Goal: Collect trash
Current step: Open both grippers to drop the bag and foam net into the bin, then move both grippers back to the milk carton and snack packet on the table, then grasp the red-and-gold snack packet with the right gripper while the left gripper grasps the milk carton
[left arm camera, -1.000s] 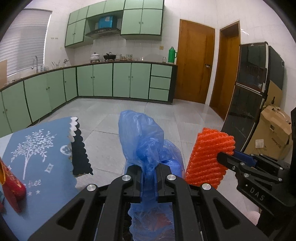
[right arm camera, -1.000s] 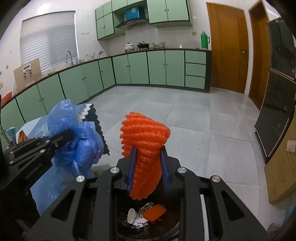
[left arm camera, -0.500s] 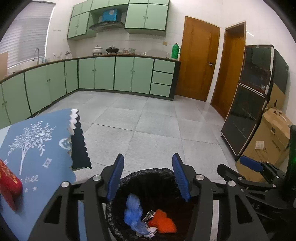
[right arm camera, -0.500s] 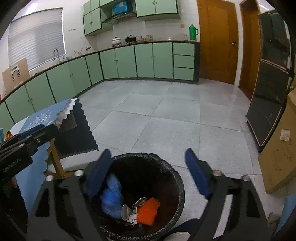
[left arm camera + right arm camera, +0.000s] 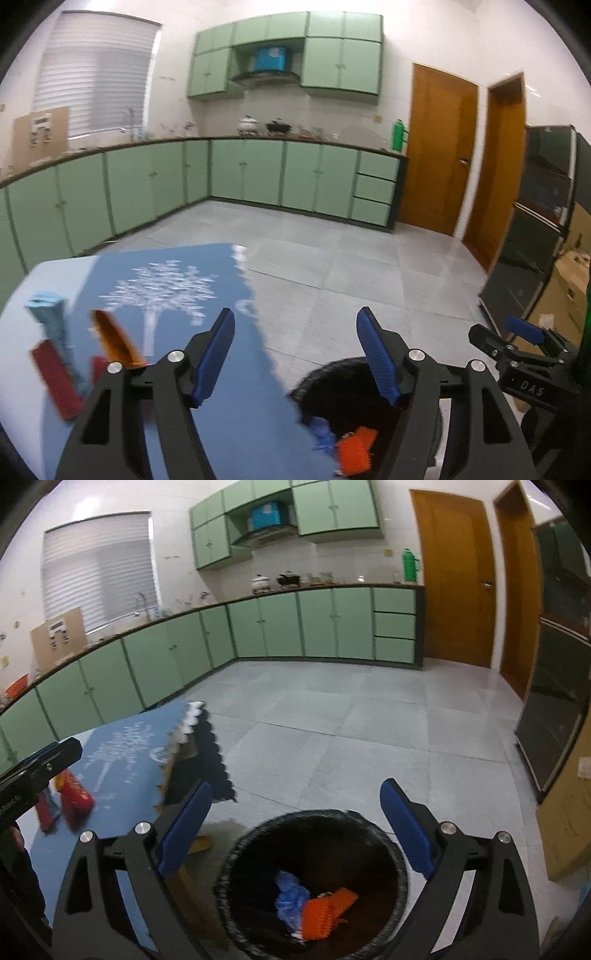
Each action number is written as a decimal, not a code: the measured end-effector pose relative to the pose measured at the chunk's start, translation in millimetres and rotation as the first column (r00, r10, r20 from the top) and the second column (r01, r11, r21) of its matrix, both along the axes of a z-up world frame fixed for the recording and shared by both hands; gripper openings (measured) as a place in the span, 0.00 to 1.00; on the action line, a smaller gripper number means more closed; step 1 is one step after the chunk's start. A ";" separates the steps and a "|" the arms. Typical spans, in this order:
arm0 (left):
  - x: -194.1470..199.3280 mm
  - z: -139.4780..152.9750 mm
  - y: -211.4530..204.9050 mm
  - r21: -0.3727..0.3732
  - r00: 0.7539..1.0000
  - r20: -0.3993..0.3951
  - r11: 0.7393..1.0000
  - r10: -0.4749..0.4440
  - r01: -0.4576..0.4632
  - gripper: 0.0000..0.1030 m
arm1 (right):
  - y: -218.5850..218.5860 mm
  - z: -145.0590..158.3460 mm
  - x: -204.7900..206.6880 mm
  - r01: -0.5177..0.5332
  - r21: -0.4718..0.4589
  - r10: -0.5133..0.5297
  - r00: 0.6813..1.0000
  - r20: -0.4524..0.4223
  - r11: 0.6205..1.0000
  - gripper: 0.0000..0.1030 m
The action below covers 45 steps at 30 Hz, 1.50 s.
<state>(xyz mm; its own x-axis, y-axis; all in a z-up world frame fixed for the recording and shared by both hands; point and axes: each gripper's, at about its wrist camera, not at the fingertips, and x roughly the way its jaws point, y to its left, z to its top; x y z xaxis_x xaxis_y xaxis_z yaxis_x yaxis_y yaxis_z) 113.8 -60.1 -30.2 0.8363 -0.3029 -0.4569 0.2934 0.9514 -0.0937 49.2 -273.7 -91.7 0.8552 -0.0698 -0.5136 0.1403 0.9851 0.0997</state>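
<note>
A black-lined trash bin [image 5: 314, 823] stands on the floor beside the table; it also shows in the left wrist view [image 5: 332, 373]. Inside lie a crumpled blue plastic bag [image 5: 290, 893] and orange foam netting [image 5: 325, 912]. My right gripper [image 5: 295, 830] is open and empty, right above the bin. My left gripper [image 5: 295, 356] is open and empty, over the table edge left of the bin. On the table lie red packets [image 5: 55, 380], an orange wrapper [image 5: 114, 343] and a light blue packet [image 5: 48, 310].
The table carries a blue cloth with a white tree print [image 5: 162, 291]. Green cabinets [image 5: 258, 173] line the far walls. A dark glass cabinet [image 5: 532, 240] and cardboard boxes [image 5: 569, 288] stand at the right. Grey tiled floor [image 5: 351, 731] lies beyond the bin.
Both grippers opened and dropped the blue bag and orange netting into the bin. Since then the left gripper has swung left toward the table; the trash on it is now in view.
</note>
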 end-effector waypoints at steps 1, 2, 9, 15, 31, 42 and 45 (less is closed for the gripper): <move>-2.9 2.9 10.9 0.003 1.000 0.007 1.000 0.023 -0.023 0.66 | 7.2 3.8 2.7 -0.014 -0.001 0.014 1.000 0.004 1.000 0.87; -5.0 5.7 20.0 0.009 0.999 0.015 0.999 0.043 -0.043 0.66 | 14.7 6.1 4.9 -0.030 -0.001 0.030 1.000 0.009 1.000 0.87; -20.1 12.2 81.4 0.033 0.983 0.048 0.984 0.176 -0.177 0.66 | 84.3 19.2 24.0 -0.175 -0.003 0.175 0.984 0.036 0.985 0.87; -25.1 10.5 130.9 0.037 0.961 0.051 0.961 0.271 -0.273 0.66 | 138.4 26.1 40.4 -0.284 -0.011 0.285 0.958 0.043 0.959 0.87; -17.8 -16.8 195.5 0.050 0.922 0.000 0.920 0.388 -0.388 0.66 | 233.6 12.3 71.8 -0.461 -0.022 0.461 0.887 -0.019 0.887 0.81; -7.5 -28.0 211.4 0.046 0.917 -0.025 0.916 0.399 -0.398 0.66 | 263.5 -6.5 94.3 -0.518 -0.024 0.515 0.853 -0.081 0.855 0.71; -5.3 -29.4 211.2 0.049 0.918 -0.027 0.918 0.395 -0.393 0.66 | 266.2 -10.6 99.1 -0.523 -0.016 0.519 0.849 -0.094 0.852 0.67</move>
